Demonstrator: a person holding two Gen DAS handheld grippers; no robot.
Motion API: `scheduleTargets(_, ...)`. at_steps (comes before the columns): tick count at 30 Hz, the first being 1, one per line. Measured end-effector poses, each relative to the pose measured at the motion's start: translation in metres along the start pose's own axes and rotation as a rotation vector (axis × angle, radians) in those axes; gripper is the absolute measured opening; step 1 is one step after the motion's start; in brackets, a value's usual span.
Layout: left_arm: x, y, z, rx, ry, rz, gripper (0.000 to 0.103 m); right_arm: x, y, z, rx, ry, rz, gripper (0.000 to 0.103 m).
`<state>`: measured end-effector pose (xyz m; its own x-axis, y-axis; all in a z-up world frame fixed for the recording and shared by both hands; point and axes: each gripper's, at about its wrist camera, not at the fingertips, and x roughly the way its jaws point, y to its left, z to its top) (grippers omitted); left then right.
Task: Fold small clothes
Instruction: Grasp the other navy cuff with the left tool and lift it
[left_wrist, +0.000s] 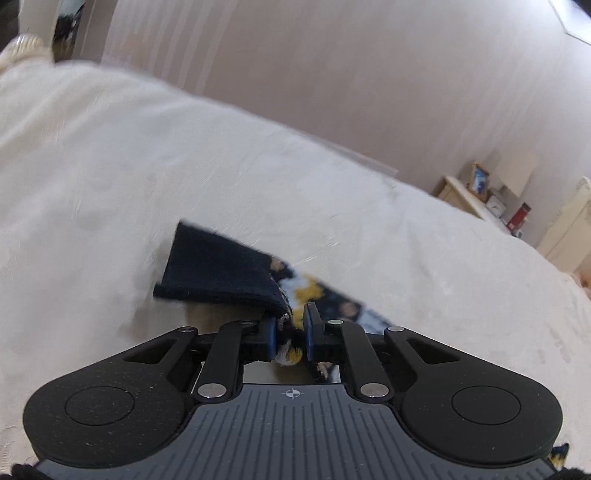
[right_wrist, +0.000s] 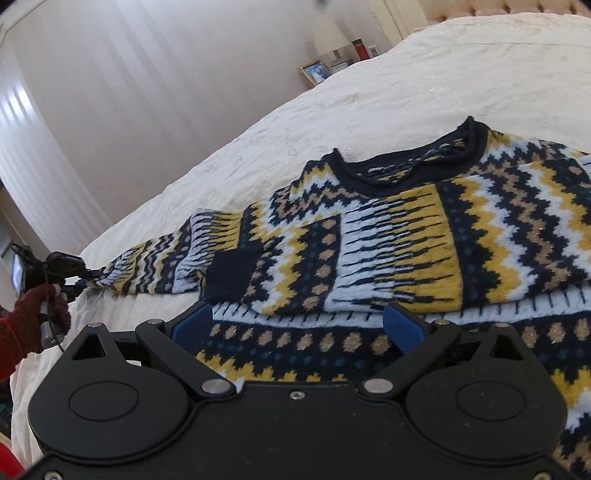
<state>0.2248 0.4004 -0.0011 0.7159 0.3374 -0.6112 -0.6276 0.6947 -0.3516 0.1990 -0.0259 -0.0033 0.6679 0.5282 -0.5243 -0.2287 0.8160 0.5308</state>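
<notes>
- We see a small knitted sweater (right_wrist: 388, 236) in navy, yellow, white and tan zigzag bands lying flat on the cream quilted bed (right_wrist: 406, 88), neckline towards the headboard end and its body running off towards our right.
- One sleeve is already folded across the chest, its navy cuff (right_wrist: 232, 275) resting on the front panel.
- The other sleeve (right_wrist: 155, 258) stretches straight out from the shoulder towards the bed's left edge; that line from shoulder to cuff is the long axis the next move depends on.
- Our left gripper (left_wrist: 290, 332) has its jaws clenched on the end of that outstretched sleeve, with patterned knit bunched between the blue pads and the sleeve's navy cuff (left_wrist: 218, 273) sticking out beyond them over the quilt.
- In the right wrist view, a hand in a dark red knit glove (right_wrist: 37, 310) holds that gripper at the sleeve's far tip, close to the bed's left edge.
- Our right gripper (right_wrist: 299, 325) hovers over the lower front of the sweater with its jaws spread wide and nothing between them.
- We judge that the left hand, already at the cuff, is the one placed to carry the sleeve inwards across the chest, along its own length.
- The right is nearer the body and could steady it.
</notes>
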Motion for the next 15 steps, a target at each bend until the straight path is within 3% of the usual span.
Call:
scheduleTargets(5, -0.038, -0.039, 0.011, 0.106, -0.048, -0.061, 0.014, -0.008, -0.008, 0.009, 0.029, -0.023, -0.022, 0.099)
scheduleTargets(7, -0.059, -0.06, 0.013, 0.158, -0.068, -0.105, 0.006, -0.013, -0.012, 0.013, 0.04, -0.035, -0.027, 0.099)
scheduleTargets(15, -0.136, -0.152, -0.002, 0.365, -0.124, -0.318, 0.006, -0.039, -0.027, 0.037, 0.077, -0.114, -0.07, 0.099)
